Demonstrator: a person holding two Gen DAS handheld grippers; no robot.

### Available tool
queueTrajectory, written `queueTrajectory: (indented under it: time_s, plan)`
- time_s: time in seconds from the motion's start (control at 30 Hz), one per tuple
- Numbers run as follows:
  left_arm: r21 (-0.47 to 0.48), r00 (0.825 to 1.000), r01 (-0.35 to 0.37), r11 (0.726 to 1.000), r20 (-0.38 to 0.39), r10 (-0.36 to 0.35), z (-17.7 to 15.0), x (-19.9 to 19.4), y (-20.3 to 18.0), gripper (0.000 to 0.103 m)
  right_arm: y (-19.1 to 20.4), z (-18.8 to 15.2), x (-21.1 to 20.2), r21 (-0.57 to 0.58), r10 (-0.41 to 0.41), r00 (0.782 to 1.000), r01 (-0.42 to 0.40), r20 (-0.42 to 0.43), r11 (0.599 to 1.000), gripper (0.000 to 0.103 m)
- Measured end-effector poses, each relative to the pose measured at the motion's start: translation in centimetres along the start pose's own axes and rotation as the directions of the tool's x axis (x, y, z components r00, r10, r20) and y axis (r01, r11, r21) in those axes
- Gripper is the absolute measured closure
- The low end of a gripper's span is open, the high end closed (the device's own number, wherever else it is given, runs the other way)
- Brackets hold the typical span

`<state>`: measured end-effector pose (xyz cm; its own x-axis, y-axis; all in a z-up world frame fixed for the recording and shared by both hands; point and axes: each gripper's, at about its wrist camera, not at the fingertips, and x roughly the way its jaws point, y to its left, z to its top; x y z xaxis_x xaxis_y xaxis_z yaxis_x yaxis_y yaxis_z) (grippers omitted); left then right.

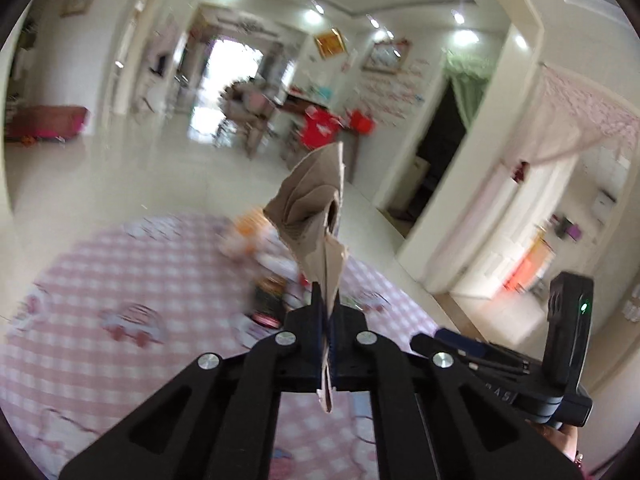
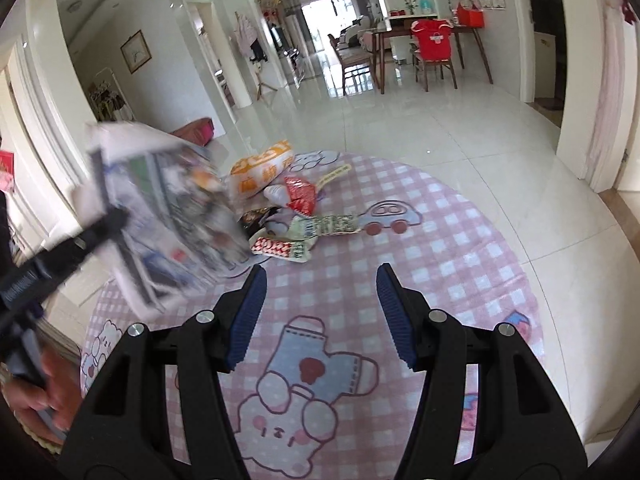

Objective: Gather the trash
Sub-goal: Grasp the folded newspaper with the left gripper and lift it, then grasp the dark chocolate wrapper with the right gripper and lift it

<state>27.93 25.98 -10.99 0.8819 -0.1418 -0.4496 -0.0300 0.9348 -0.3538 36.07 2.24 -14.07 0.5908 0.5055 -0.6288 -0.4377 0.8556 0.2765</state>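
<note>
Up close, the left hand-held gripper [image 1: 329,312] was clamped on a torn cardboard scrap [image 1: 316,216] held above the pink checked mat [image 1: 120,280]. Opposite, the right hand-held gripper [image 2: 320,312] stood open and empty; wrappers [image 2: 304,216] lay on the mat's far side.

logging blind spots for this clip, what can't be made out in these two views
- Printed flattened cardboard package, right wrist view: motion blur makes its print unreadable.
- Pile of snack wrappers on the pink checked round mat, left wrist view: blurred, partly hidden behind the package's brown side.
- Left gripper: in the right wrist view, its fingertips are hidden by the package.
</note>
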Motion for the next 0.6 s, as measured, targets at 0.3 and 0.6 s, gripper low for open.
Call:
queueTrajectory:
  time_s: [0.3,0.6]
  plan:
    - [-0.055,0.994,-0.105,0.993,0.026,0.107,0.7,-1.7,4.6,0.101,4.3,0.9,6.0,-0.118,0.006,0.997,-0.015,-0.078,0.993,0.046]
    - [-0.052,0.983,-0.184,0.981,0.009,0.185,0.7,-0.4,7.1,0.101,8.4,2.9,12.4,-0.155,0.031,0.99,-0.053,-0.139,0.987,0.046]
